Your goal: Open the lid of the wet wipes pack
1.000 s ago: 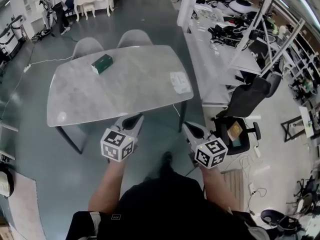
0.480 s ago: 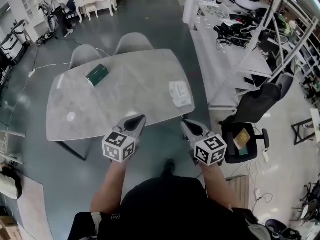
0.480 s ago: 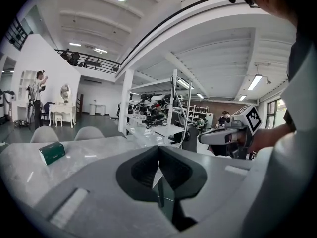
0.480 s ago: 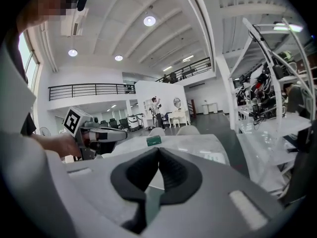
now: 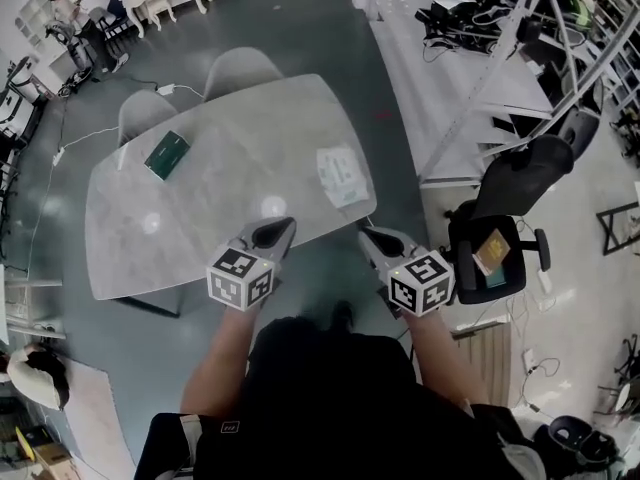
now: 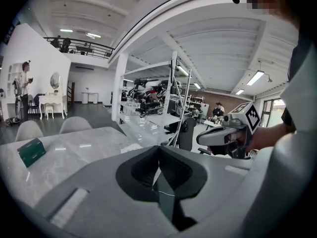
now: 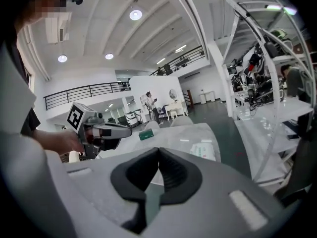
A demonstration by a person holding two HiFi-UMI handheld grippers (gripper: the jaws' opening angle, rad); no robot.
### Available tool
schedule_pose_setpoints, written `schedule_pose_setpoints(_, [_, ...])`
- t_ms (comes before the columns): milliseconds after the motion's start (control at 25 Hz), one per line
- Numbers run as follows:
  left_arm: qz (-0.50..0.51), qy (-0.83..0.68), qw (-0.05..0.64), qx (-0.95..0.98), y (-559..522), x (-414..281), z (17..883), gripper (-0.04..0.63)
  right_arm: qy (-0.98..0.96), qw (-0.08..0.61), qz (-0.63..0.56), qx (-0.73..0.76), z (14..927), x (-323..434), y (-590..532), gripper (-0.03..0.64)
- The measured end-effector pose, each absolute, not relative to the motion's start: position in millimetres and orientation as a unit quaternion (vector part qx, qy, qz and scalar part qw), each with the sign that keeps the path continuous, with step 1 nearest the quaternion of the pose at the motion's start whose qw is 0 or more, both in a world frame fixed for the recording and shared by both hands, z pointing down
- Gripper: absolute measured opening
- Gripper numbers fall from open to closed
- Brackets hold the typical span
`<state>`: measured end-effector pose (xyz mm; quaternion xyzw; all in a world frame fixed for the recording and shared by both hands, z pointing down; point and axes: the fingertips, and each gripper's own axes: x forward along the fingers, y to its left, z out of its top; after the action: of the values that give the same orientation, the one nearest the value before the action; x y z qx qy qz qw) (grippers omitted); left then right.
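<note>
Both grippers have come closer to the tabletop (image 5: 215, 218) than a second ago. The left gripper (image 5: 280, 228) now overlaps its near edge, and the right gripper (image 5: 367, 234) sits just off its near right corner. Both stay pressed together, holding nothing. The wet wipes pack (image 5: 340, 175) lies unmoved by the tabletop's right edge, well apart from the green box (image 5: 167, 155).

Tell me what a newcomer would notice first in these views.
The left gripper and right gripper, each with a marker cube, fill the foreground of the head view, both shut and empty, pointing toward the near edge of a long grey table. Only two things lie on it, well apart: the white wet wipes pack by its right edge and a dark green box toward the far left.
</note>
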<state>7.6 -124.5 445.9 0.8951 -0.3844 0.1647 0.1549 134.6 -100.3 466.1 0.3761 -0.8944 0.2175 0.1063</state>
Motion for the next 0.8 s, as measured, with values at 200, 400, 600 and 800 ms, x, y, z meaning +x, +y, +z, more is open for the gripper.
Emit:
schedule_pose_setpoints(200, [0.175,-0.365,0.160,0.900,-155.8,17.3,458.0,0.011,-0.882,0.118,0.233,0.393,481.3,148.2,-125.6,0.003])
schedule_pose_setpoints(400, [0.173,-0.343,0.152,0.911,-196.4,9.5,460.8,0.011,-0.871,0.122,0.227,0.418,480.6,135.0,-168.4,0.003])
schedule_pose_setpoints(600, [0.177,-0.315,0.135,0.923,-231.3,-9.0,457.9,0.011,-0.863,0.155,0.210,0.434,481.2,108.0,-210.8,0.003])
schedule_pose_setpoints(800, [0.178,-0.281,0.135,0.933,-254.1,-27.0,477.2,0.012,-0.851,0.174,0.208,0.450,492.1,78.6,-236.8,0.003])
